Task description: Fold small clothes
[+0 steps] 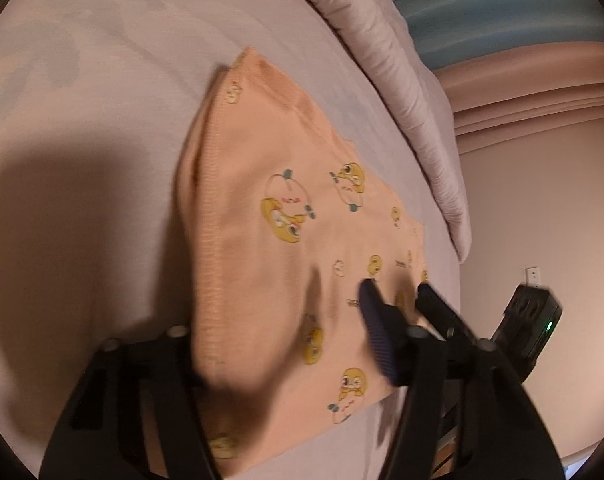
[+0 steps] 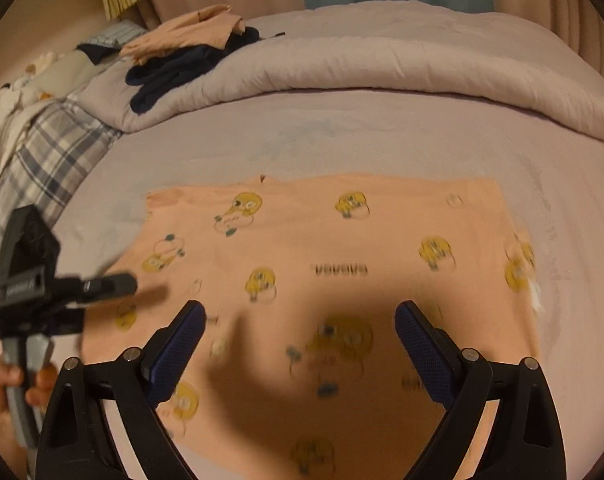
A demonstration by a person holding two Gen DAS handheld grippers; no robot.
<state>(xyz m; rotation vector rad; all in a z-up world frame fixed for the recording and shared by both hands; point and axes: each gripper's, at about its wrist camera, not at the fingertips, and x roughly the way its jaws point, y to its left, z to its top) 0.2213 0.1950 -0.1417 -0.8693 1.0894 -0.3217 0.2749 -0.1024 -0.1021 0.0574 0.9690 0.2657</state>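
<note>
- A peach garment (image 2: pixel 326 264) printed with yellow cartoon figures lies spread flat on the pale lilac bedsheet (image 2: pixel 261 136), filling the near half of my right camera's view.
- My right gripper (image 2: pixel 299 324) hangs over the garment's near part with its blue-padded fingers (image 2: pixel 416 340) spread wide and nothing between them; its shadow falls dark across the cloth below.
- My left gripper (image 2: pixel 113 286) shows at the left of the right camera's view, its tips over the garment's left edge, my hand (image 2: pixel 5 380) on its grey handle.
- In the left camera's view only one blue-padded finger (image 1: pixel 376 320) of that tool is plain; the garment (image 1: pixel 285 248) covers the other side, so I cannot tell how far it is open or whether it holds any cloth.
- In that same view the right gripper (image 1: pixel 434 304) reaches in from the right, over the garment's edge.
- A rolled grey quilt (image 2: pixel 382 64) lies along the far side of the sheet, well apart from the garment.
- On the quilt's left end sits a heap of dark blue clothes (image 2: pixel 173 68) with peach pieces (image 2: pixel 189 32) on top.
- A blue-and-white plaid cloth (image 2: pixel 41 160) lies at the left edge of the bed.
- A wall socket (image 1: pixel 533 275) shows beyond the bed in the left camera's view.
</note>
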